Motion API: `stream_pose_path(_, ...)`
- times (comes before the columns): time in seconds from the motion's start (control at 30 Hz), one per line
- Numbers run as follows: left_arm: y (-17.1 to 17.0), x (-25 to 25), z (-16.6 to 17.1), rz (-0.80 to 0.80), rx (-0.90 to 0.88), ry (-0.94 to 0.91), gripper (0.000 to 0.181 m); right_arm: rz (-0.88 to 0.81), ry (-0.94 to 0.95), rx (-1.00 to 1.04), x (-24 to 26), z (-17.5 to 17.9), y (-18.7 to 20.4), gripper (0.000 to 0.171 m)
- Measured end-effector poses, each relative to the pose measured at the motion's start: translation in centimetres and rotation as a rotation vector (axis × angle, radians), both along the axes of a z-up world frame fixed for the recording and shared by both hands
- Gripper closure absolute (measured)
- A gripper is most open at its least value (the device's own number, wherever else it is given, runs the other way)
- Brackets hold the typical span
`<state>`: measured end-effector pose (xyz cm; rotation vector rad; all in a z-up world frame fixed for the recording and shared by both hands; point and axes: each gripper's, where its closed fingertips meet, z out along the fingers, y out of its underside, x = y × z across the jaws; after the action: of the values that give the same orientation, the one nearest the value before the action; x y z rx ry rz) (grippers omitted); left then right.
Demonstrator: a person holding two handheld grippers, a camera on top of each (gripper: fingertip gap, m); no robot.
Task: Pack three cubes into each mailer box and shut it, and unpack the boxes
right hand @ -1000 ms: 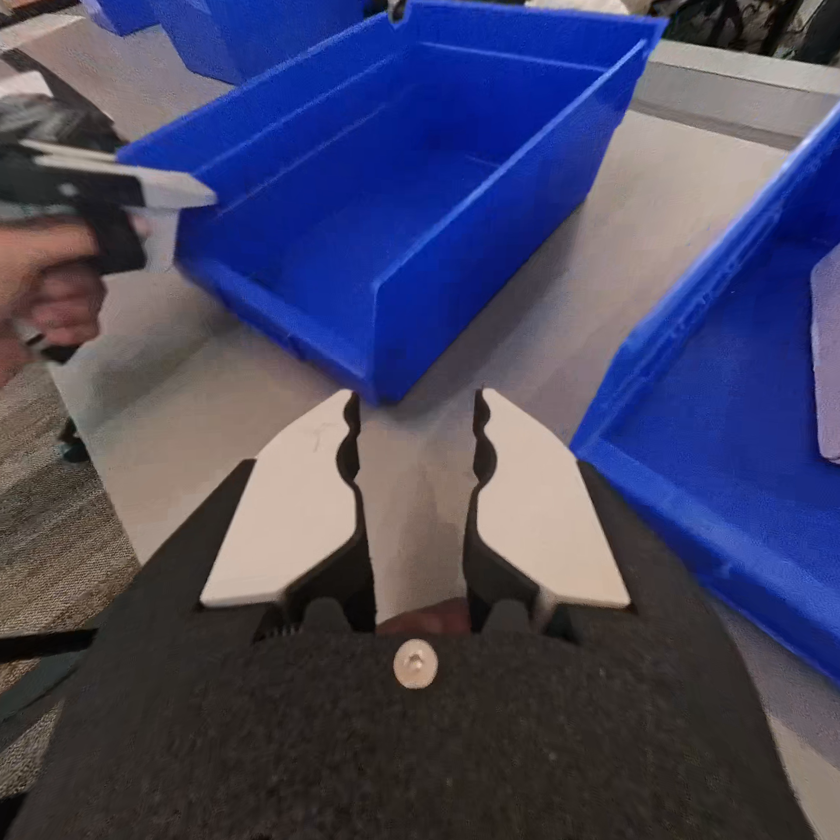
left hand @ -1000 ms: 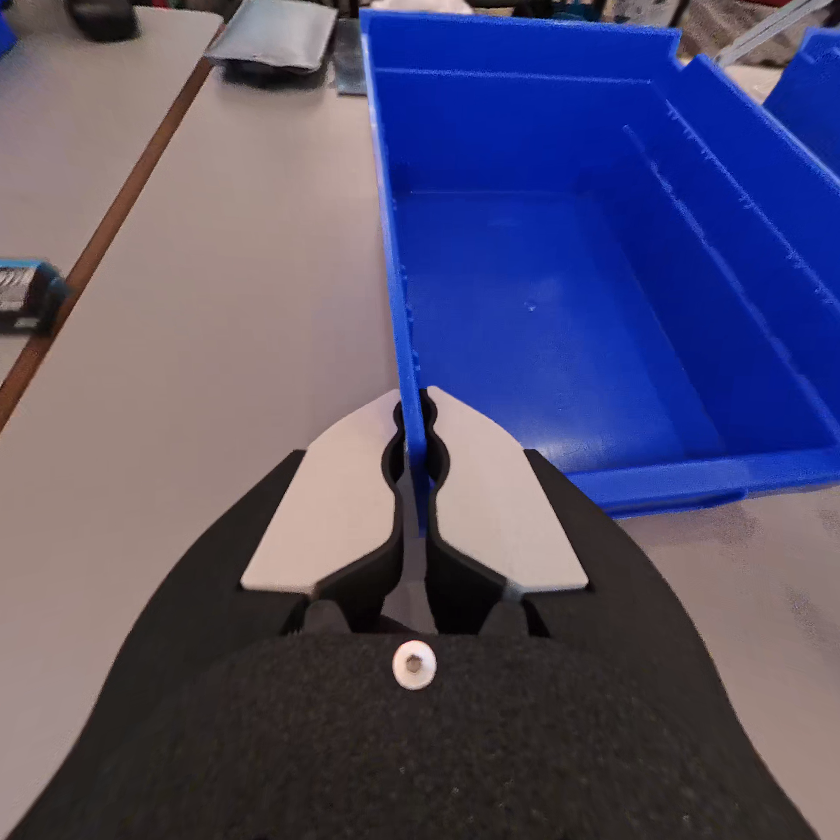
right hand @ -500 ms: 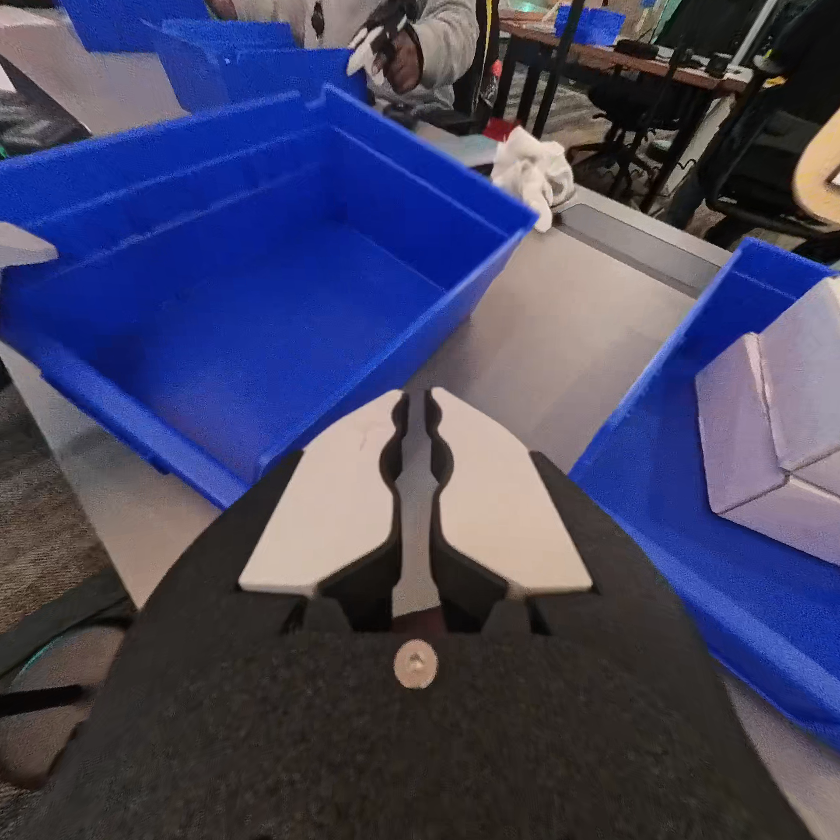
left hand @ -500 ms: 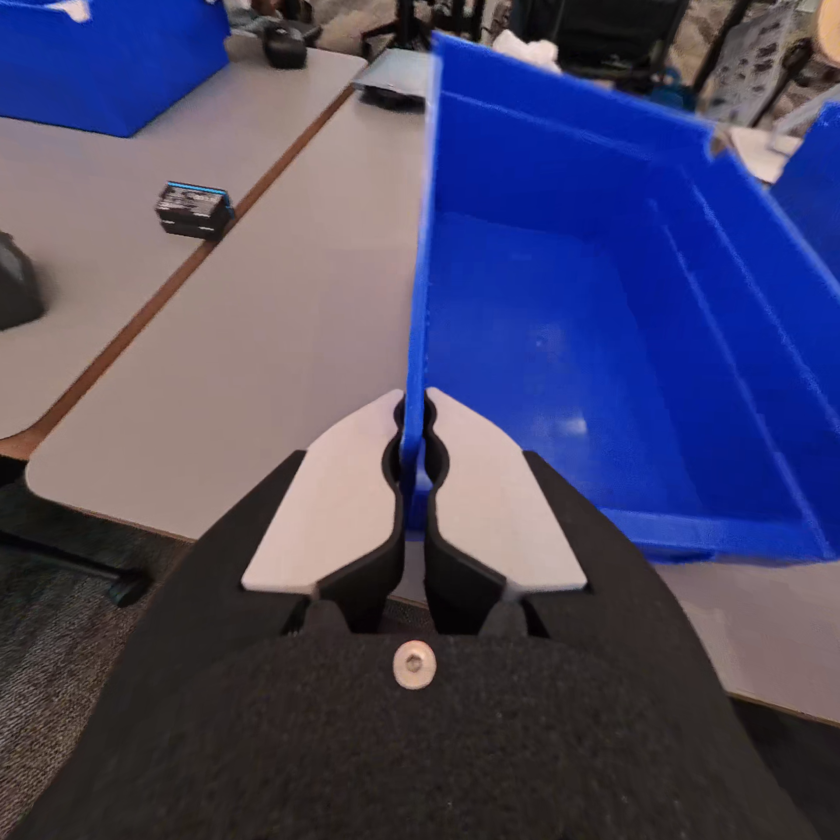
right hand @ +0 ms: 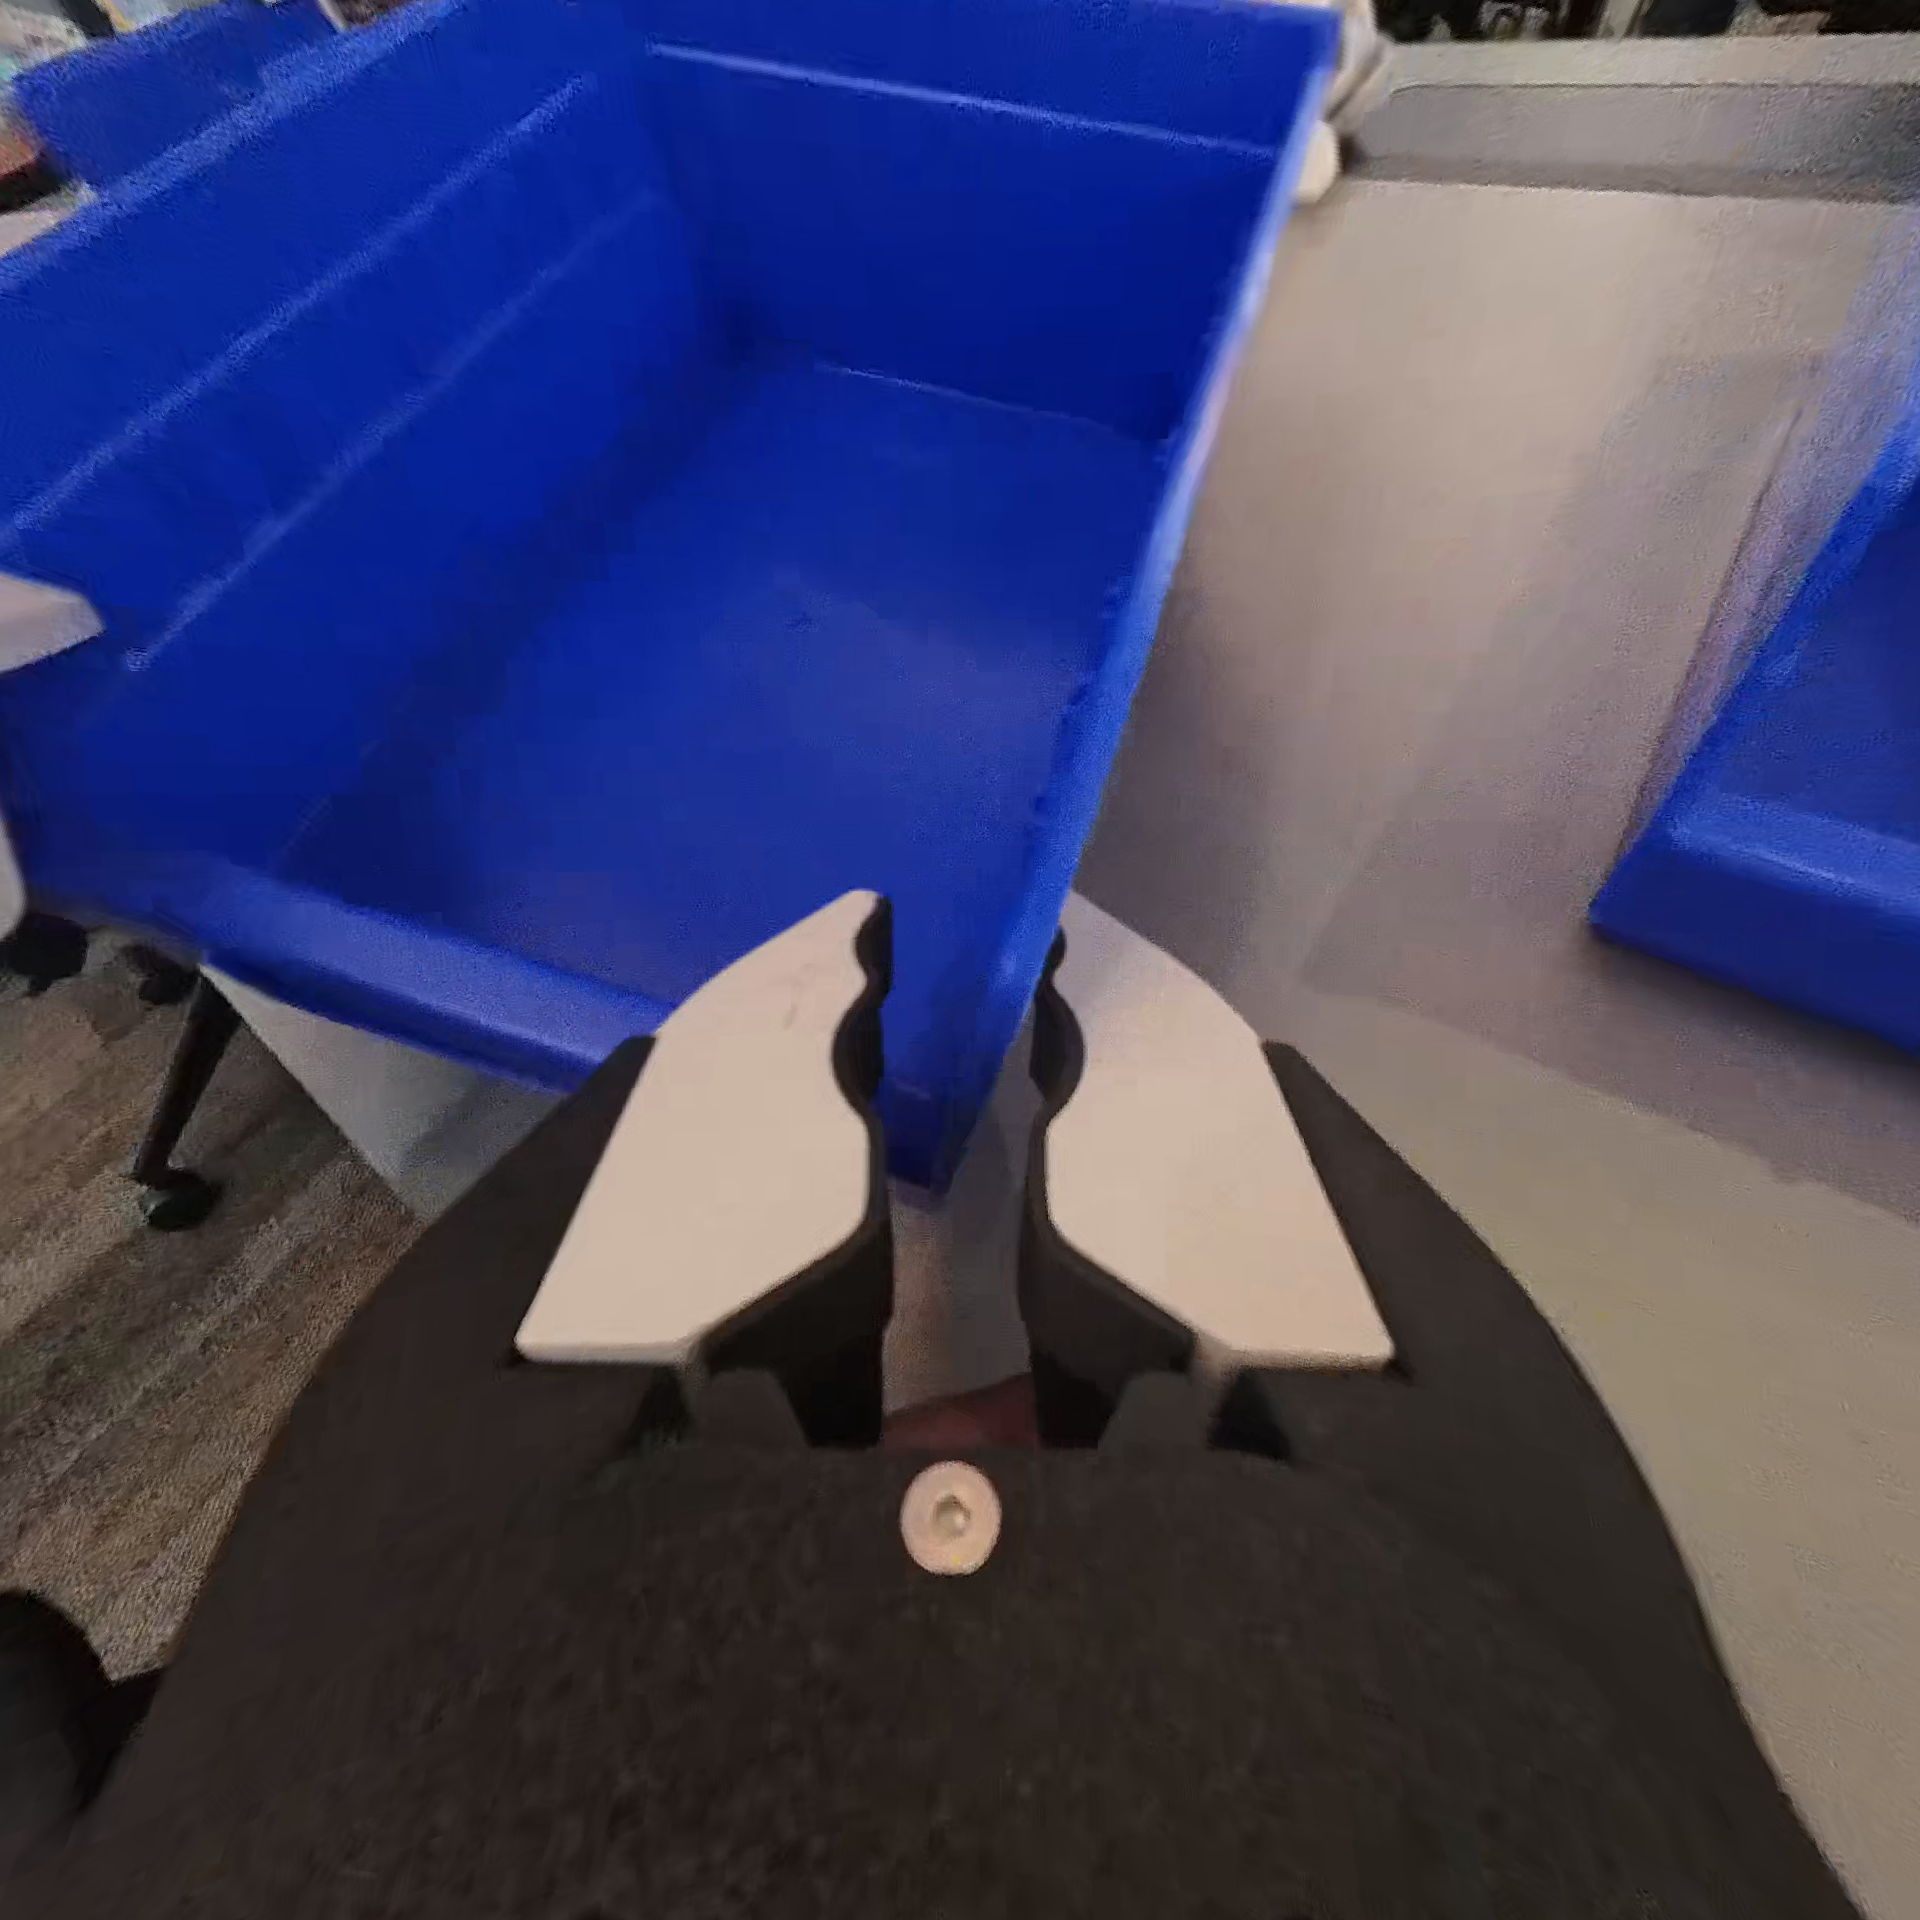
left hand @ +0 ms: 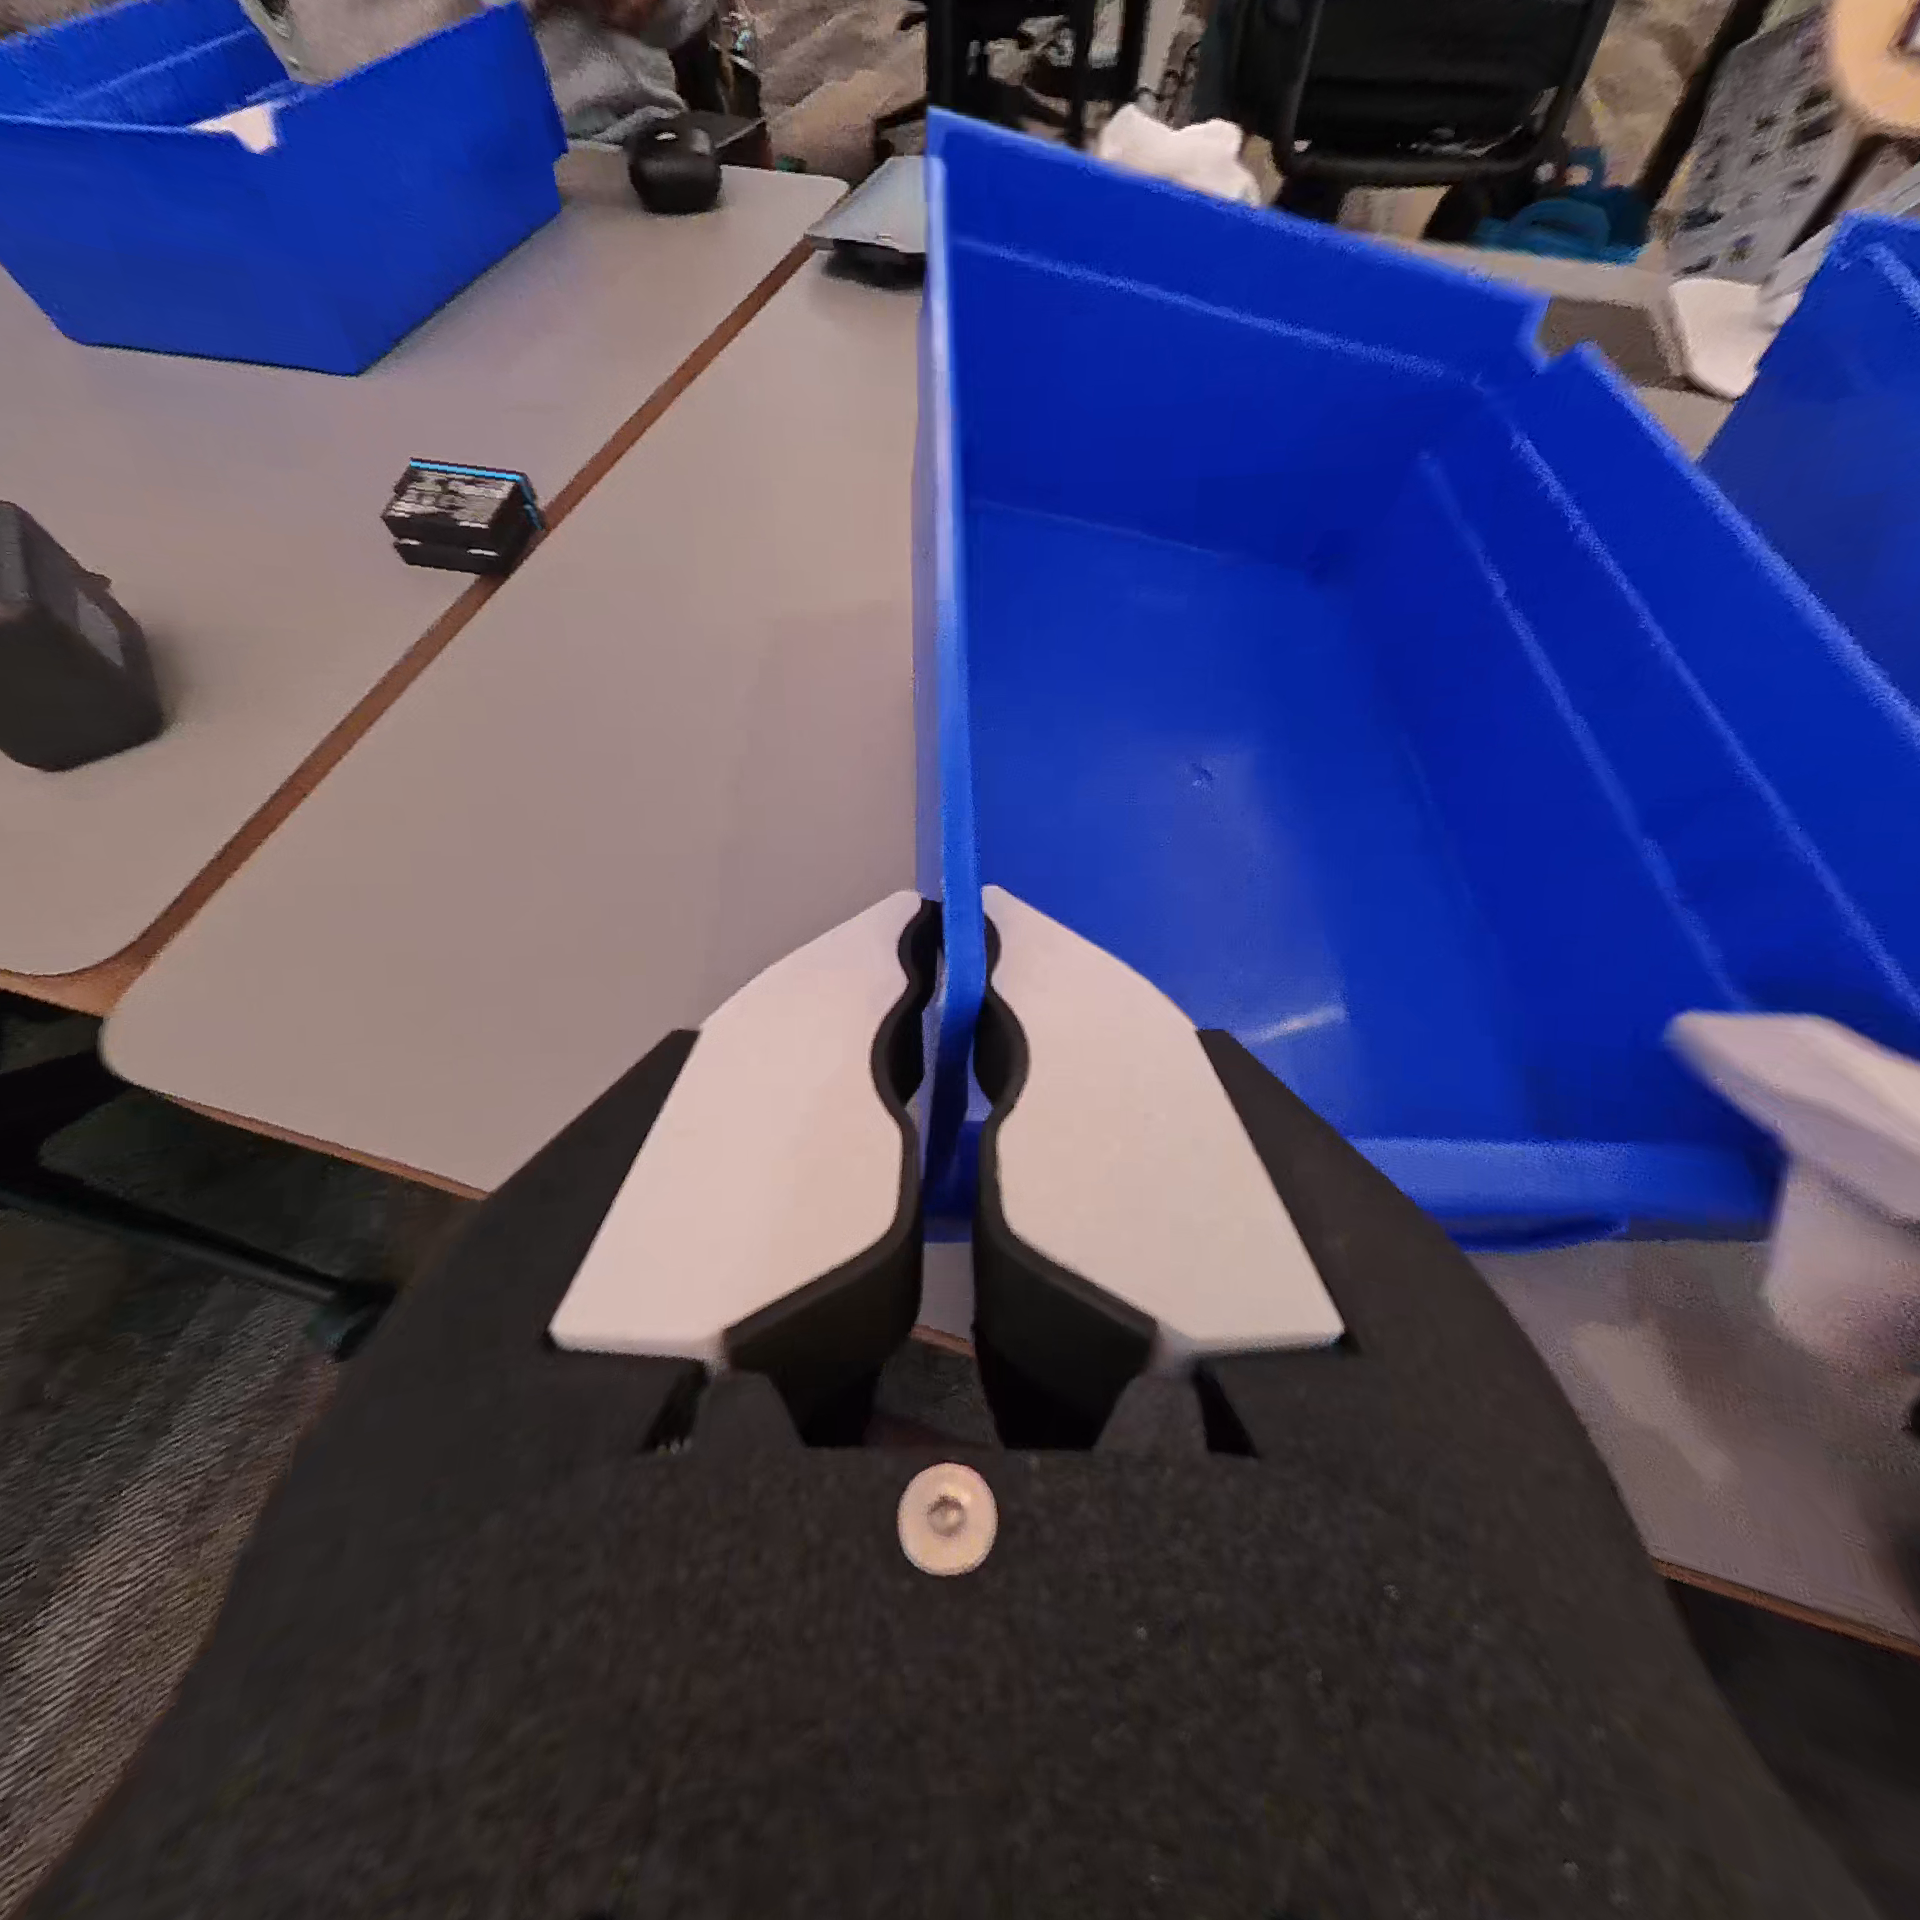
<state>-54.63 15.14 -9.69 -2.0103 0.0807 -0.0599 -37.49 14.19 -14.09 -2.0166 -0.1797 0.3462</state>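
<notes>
My left gripper pinches the blue bin wall — right gripper straddles the opposite wall, jaws apart.

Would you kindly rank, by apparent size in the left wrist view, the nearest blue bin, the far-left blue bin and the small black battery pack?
1. Nearest blue bin, much closer to the camera.
2. Far-left blue bin.
3. Black battery pack.

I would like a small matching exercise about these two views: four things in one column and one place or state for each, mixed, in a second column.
1. left gripper
2. right gripper
3. blue bin
4. black battery pack

a. lies on the neighbouring table
b. empty inside
c. fingers pinch the bin's left wall
d. fingers straddle the bin's right corner, with a gap

Pairs: 1-c, 2-d, 3-b, 4-a
</notes>
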Motion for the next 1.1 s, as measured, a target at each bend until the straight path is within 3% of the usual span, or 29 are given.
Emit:
stream_pose_path(0.03,-0.1,-0.2,0.3,0.014,0.016,0.026,0.178,-0.029,-0.001,0.004,0.6,0.3,0.4,0.162)
stream_pose_path(0.17,-1.4,1.1,3.2,0.01,0.151,0.087,0.178,-0.067,-0.016,0.166,2.6,4.4,0.3,0.167)
stream_pose_path(0.33,-1.9,7.2,10.4,-0.039,0.384,0.078,0.178,-0.167,-0.063,0.395,9.1,12.8,-0.7,0.168)
stream_pose_path(0.47,-0.6,17.8,14.8,-0.182,0.434,0.044,0.177,-0.288,-0.15,0.447,19.7,18.7,-2.0,0.168)
stream_pose_path(0.6,-0.6,32.5,15.6,-0.375,0.363,-0.108,0.177,-0.439,-0.274,0.445,33.7,21.7,-5.4,0.168)
stream_pose_path(0.73,-2.5,48.1,12.2,-0.549,0.238,-0.145,0.176,-0.613,-0.329,0.279,48.6,19.2,-9.3,0.169)
stream_pose_path(0.87,-3.7,58.7,4.9,-0.605,0.085,-0.096,0.176,-0.655,-0.289,0.051,58.8,11.5,-11.7,0.168)
stream_pose_path(0.97,-4.7,62.8,-0.1,-0.613,-0.02,-0.067,0.176,-0.647,-0.241,-0.053,63.0,6.0,-12.3,0.169)
stream_pose_path(1.1,-5.4,65.1,-3.0,-0.632,-0.043,-0.017,0.174,-0.628,-0.163,-0.112,65.6,1.5,-12.2,0.168)
